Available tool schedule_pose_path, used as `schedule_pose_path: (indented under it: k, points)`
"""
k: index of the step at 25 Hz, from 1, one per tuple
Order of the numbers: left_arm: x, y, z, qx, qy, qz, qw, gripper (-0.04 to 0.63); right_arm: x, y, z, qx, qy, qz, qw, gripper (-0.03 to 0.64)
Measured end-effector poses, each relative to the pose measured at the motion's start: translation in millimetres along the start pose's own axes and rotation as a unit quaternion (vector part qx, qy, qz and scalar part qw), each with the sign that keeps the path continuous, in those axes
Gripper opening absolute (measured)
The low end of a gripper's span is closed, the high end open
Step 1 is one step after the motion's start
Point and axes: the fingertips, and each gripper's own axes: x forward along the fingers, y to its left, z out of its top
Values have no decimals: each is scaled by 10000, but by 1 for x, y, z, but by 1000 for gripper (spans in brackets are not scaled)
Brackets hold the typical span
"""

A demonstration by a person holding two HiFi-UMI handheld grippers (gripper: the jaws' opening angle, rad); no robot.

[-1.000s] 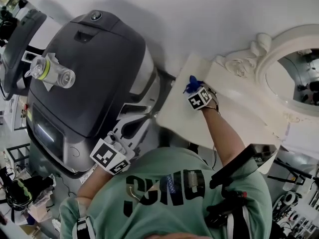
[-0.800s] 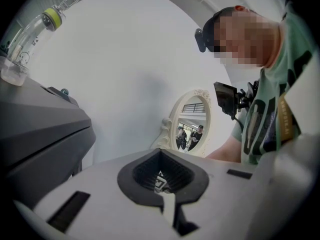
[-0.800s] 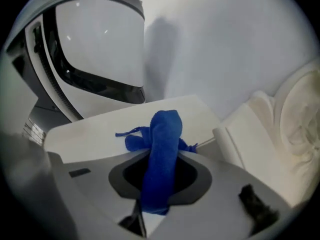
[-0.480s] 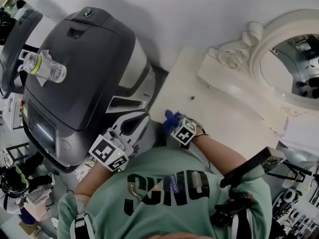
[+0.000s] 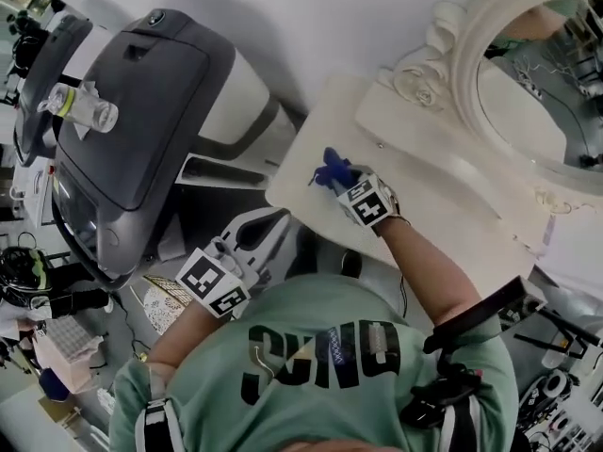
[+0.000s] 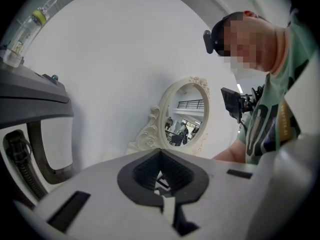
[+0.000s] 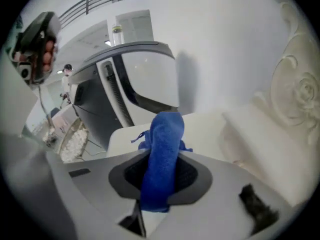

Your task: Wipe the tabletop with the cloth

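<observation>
Head view: right gripper (image 5: 339, 179) is out over the cream tabletop (image 5: 300, 179), nr its left front corner, w/ a blue cloth (image 5: 330, 169) bunched at its tip. Cloth lies over the table surface; can't tell if it presses down. Mirror (image 5: 532, 73) in an ornate white frame stands at the table's far right, well apart from the cloth. Left gripper (image 5: 247, 241) is held low off the table's front edge, in front of a big grey machine (image 5: 141, 121). A clear bottle (image 5: 83, 109) lies on top of the machine. Person's green shirt (image 5: 320, 365) fills the bottom.

Left gripper view: left gripper (image 6: 161, 173) has its jaws brought together, nothing btwn them. It points up twd the white wall, w/ the mirror (image 6: 186, 118) straight ahead past the jaw tips. Machine (image 6: 30, 96) at left edge, bottle (image 6: 22, 36) on it at top left. Shirt (image 6: 280, 119) at right.

Right gripper view: right gripper (image 7: 161, 181) has its jaws clamped on the cloth (image 7: 162, 149), which runs btwn the pads and sticks out fwd as a thick roll. Beyond it is the tabletop (image 7: 215, 129); the machine (image 7: 142, 76) stands just past the table's edge. Mirror frame (image 7: 297, 94) shows at right, apart from the cloth.
</observation>
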Motion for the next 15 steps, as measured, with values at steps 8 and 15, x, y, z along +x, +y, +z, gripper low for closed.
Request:
schedule_pose_path:
  k: [8,15]
  points:
    - [-15,-45,-18,52,-79,702,9975,-3,43,-41,-27,-453,774,-318,9955,94]
    - [-25,-67,-43,-153,-74,1185,9928,-3,15,201,-115,-2258,1067,2134,9445,94]
